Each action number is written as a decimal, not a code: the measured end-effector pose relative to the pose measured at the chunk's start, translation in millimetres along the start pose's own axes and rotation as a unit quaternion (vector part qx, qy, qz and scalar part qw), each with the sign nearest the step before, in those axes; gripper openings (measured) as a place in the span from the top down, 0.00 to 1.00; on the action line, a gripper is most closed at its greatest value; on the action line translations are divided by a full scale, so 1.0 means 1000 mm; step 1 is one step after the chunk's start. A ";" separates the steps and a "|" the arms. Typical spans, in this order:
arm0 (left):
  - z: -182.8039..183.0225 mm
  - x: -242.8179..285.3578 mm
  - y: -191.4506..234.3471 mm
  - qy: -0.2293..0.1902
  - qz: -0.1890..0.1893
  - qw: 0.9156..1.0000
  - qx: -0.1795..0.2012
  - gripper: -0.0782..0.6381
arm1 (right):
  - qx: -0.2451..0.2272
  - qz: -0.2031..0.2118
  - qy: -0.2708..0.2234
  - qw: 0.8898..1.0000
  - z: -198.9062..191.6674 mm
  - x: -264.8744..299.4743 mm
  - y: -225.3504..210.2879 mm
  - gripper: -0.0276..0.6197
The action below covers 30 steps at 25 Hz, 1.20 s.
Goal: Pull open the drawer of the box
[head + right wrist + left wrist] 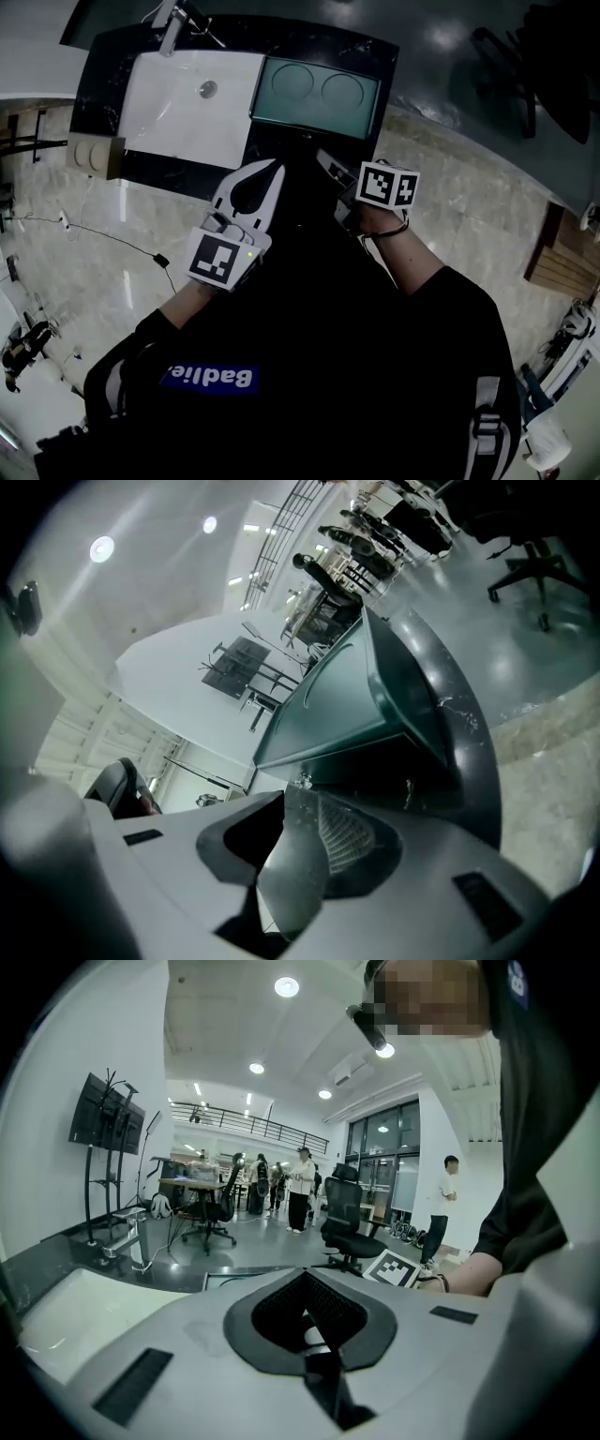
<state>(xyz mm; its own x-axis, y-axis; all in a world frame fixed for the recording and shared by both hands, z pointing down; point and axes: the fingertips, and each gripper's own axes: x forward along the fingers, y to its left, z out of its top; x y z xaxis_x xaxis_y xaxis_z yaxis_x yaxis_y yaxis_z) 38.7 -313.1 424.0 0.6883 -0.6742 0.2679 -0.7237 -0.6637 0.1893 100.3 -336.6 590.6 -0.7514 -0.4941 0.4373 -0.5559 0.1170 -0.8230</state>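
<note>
Right gripper view: right gripper (298,803), fingers pinching a thin dark panel that runs up between them. I judge the panel to be the front edge of the drawer (289,883).
- Ahead of these fingertips: the shadowed recess of the box (375,775).
- Above and beyond them: the hob (328,705) and the speckled edge of the worktop (450,714).

Head view: right gripper (330,169), fingertips reaching under the hob (316,94) to the dark front of the box. The drawer itself is lost in shadow in this view.
- Left gripper (275,171): to the left of the right fingers, hanging free.
- Sink (187,103): beyond the left fingertips.

Left gripper view: left gripper (305,1279), fingers pressed together with nothing between them.

Step in hand (judged): the grasp on the drawer front is made, and the pull looks not yet begun or barely so. How far the drawer stands out cannot be told.

Next move calls for:
- A straight draw back towards the person, in line with the drawer's travel.
- A firm pinch throughout, since a thin edge may slip out from the pads.
- No work for the left gripper, unless the box shifts.
</note>
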 end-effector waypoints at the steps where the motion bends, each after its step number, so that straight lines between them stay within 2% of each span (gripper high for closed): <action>1: -0.002 0.001 0.003 0.004 0.001 1.000 -0.002 0.90 | 0.000 0.000 0.003 1.000 0.000 0.005 -0.001 0.79; 9: -0.012 -0.002 0.023 0.017 0.013 1.000 -0.009 0.90 | 0.052 0.013 0.012 0.998 -0.002 0.033 -0.009 0.78; 13: -0.014 -0.005 0.030 0.020 0.017 1.000 -0.011 0.90 | 0.049 0.017 0.013 0.999 0.004 0.039 -0.008 0.78; 24: -0.015 -0.011 0.045 0.018 0.026 0.999 -0.021 0.90 | 0.083 0.022 0.039 0.996 0.002 0.051 -0.010 0.78; 30: -0.014 -0.015 0.049 0.016 0.031 0.999 -0.025 0.90 | 0.083 0.010 0.032 0.996 0.005 0.054 -0.013 0.79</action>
<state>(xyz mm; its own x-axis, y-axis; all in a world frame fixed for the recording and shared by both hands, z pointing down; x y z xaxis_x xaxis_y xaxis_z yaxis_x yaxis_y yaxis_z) -7.8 -331.5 442.7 0.6413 -0.7015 0.3110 -0.7665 -0.6037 0.2190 69.0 -368.9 622.7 -0.7851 -0.4373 0.4385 -0.4790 -0.0201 -0.8776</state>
